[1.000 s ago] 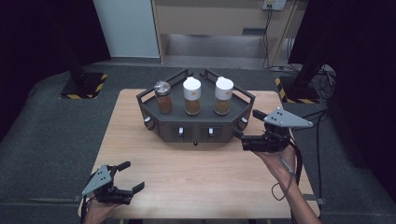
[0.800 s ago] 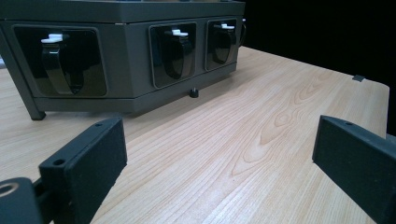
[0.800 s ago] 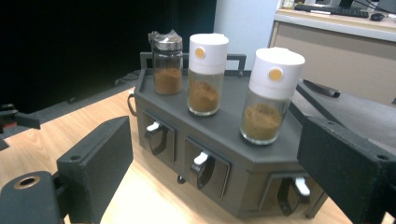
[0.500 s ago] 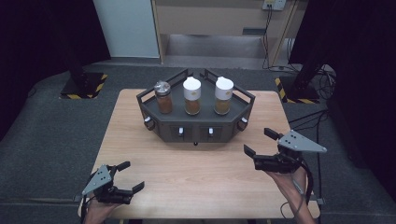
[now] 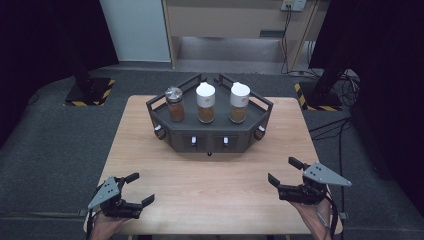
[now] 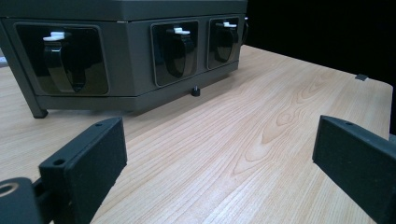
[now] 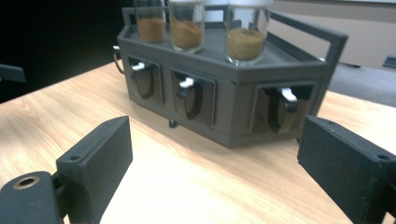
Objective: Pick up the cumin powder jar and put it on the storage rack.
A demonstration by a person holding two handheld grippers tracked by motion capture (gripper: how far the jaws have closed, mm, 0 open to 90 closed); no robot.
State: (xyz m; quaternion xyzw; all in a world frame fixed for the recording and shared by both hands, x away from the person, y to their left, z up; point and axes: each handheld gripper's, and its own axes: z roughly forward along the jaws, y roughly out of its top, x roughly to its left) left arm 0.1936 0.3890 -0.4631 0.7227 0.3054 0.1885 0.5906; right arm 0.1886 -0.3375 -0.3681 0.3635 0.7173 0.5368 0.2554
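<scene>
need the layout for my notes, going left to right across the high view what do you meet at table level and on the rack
left gripper → silver-capped spice jar → white-capped spice jar → second white-capped spice jar → right gripper. The three jars stand on the dark rack; both grippers are at the table's near edge.

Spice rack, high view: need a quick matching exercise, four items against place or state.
Items:
1. jar with silver cap
2. middle jar
3. left gripper
4. right gripper

Descriptions:
a. white cap, centre of the rack
b. jaws open, near right edge of the table
c. leftmost on the rack
d. jaws open, near left corner of the table

Pairs: 1-c, 2-a, 3-d, 4-b
</scene>
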